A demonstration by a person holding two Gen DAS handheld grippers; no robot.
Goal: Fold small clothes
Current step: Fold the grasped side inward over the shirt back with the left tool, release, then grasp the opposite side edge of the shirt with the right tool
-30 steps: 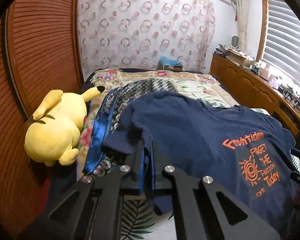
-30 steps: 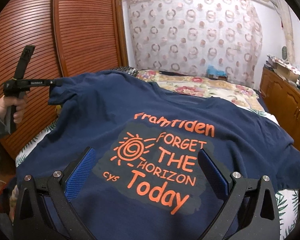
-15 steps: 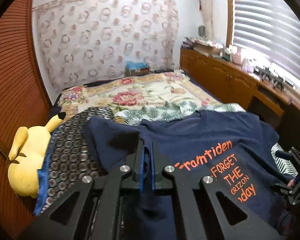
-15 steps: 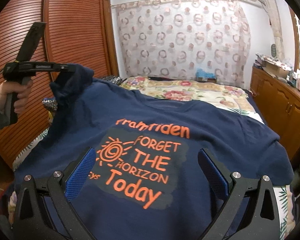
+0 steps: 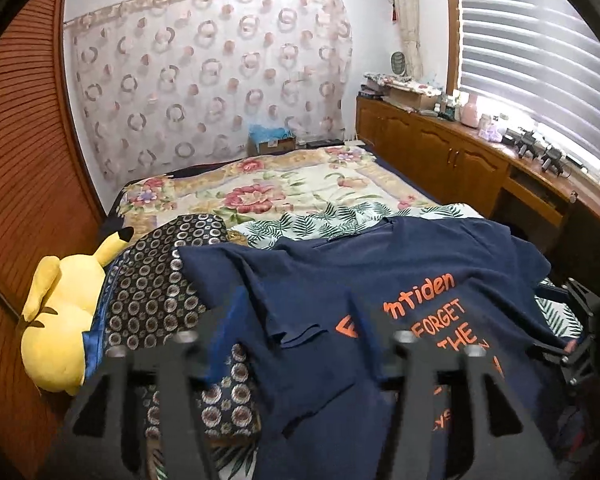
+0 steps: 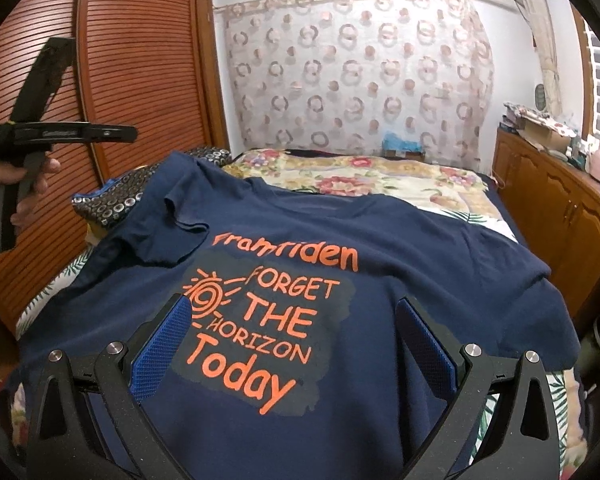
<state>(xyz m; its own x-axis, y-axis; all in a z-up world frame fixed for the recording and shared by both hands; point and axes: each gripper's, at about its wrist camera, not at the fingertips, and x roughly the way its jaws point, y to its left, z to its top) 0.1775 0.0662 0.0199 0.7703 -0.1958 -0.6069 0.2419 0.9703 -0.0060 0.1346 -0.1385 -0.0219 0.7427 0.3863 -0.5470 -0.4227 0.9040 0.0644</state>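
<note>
The left gripper (image 5: pixel 296 344) has just opened and dropped the sleeve (image 6: pixel 180 220), now folded inward at ten o'clock on the T-shirt (image 6: pixel 380 240). The right gripper (image 6: pixel 296 344) hovers spread, empty. On the bed (image 6: pixel 440 188), the right sleeve and body stay unfolded.

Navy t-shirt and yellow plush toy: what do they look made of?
Navy t-shirt: looks like matte knit cotton or a blend; it drapes limply with soft folds, and the orange lettering looks printed on. Yellow plush toy: looks like short-pile, stuffed synthetic fleece, going by its rounded, padded shape and soft sheen. Exact fibres can't be told.
</note>
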